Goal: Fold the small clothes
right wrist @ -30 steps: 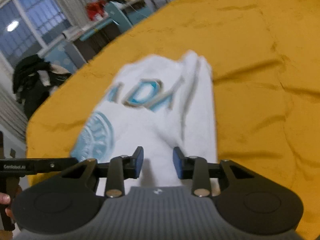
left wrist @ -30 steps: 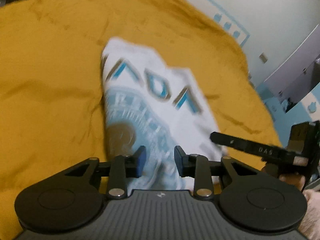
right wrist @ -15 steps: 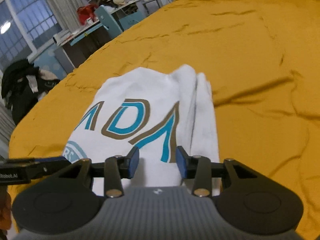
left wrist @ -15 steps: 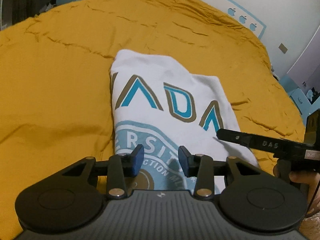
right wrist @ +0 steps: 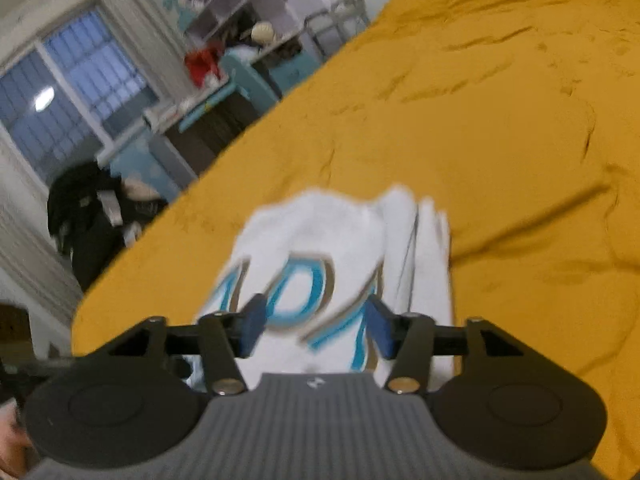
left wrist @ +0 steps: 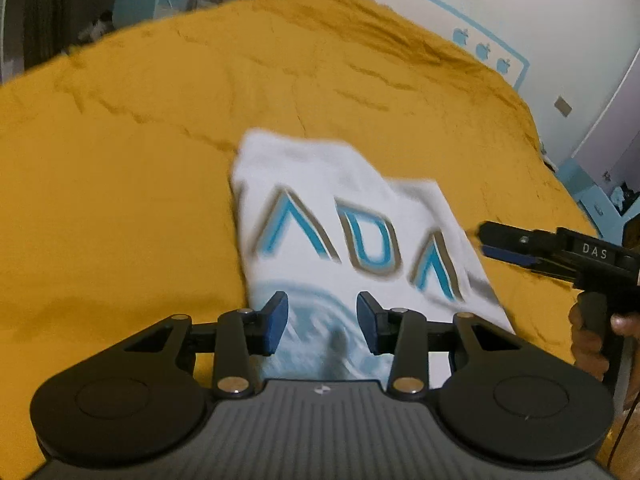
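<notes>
A white folded T-shirt point(left wrist: 340, 208) with blue and tan letters and a round blue print lies flat on the mustard-yellow bed cover point(left wrist: 120, 160). My left gripper point(left wrist: 322, 320) hovers over its near edge. The jaws are opening and nothing is pinched between the blue pads. The right wrist view shows the same shirt point(right wrist: 332, 232) from the other side, with stacked folded edges on the right. My right gripper point(right wrist: 316, 328) is above it, its jaws opening wide and bare. In the left wrist view the right gripper point(left wrist: 504, 244) reaches in beside the shirt's right edge.
The yellow cover point(right wrist: 520, 140) spreads wide around the shirt. Off the bed's left edge are a dark heap of clothes point(right wrist: 92, 208), a teal desk point(right wrist: 240, 80), shelves and a window. A wall with apple stickers point(left wrist: 480, 48) lies behind the bed. A hand point(left wrist: 592, 340) holds the right gripper.
Both grippers have drawn back from the shirt and their jaws have spread, the right one most. The shirt stays folded on the cover, now farther ahead of the fingers.
</notes>
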`<state>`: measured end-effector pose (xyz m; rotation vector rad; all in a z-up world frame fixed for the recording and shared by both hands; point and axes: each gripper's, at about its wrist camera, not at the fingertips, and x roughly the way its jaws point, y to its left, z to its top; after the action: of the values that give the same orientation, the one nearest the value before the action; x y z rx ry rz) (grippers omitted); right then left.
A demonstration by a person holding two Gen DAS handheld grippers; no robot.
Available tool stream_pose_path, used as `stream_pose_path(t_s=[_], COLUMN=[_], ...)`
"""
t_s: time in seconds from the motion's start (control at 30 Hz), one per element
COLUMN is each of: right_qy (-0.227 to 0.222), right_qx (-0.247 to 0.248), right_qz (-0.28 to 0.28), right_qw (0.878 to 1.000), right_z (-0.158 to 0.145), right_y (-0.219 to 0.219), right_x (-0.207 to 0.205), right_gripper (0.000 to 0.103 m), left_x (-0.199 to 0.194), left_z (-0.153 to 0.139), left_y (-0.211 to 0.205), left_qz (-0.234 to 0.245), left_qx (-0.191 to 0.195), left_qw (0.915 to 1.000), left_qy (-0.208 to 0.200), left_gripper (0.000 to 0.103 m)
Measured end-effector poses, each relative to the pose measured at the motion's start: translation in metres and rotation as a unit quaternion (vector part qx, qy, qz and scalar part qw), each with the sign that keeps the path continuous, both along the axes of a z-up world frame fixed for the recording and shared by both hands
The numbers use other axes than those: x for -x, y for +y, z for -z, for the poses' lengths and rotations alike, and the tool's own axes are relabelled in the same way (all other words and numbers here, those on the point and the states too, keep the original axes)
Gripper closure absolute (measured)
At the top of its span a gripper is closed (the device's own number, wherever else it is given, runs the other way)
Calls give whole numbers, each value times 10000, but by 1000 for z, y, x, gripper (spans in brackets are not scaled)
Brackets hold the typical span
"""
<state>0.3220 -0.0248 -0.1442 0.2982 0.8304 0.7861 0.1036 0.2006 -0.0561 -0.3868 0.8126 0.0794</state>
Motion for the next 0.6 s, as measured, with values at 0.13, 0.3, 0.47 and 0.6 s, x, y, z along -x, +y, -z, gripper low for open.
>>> stream_pose_path(t_s=[0.13,0.3,0.47,0.6], right_qy=[13,449,339,292], right_qx=[302,533,1011,1083], right_qz=[170,487,653,748], right_qw=[9994,9964,9922,9909], right_z=[7,38,58,48], right_y=[1,10,24,25], right_x=[-34,-67,-71,-67], right_gripper=[42,42,37,37], left_x=[-26,-70,-95,-96], left_z=[-3,23,50,39], left_y=[32,70,76,68], left_qz=[-192,-349,-488,-533], left_qx=[-298,403,318,155], left_qw=[9994,9984,9969,9967], left_qy=[3,169,527,588], left_gripper=[51,51,47,48])
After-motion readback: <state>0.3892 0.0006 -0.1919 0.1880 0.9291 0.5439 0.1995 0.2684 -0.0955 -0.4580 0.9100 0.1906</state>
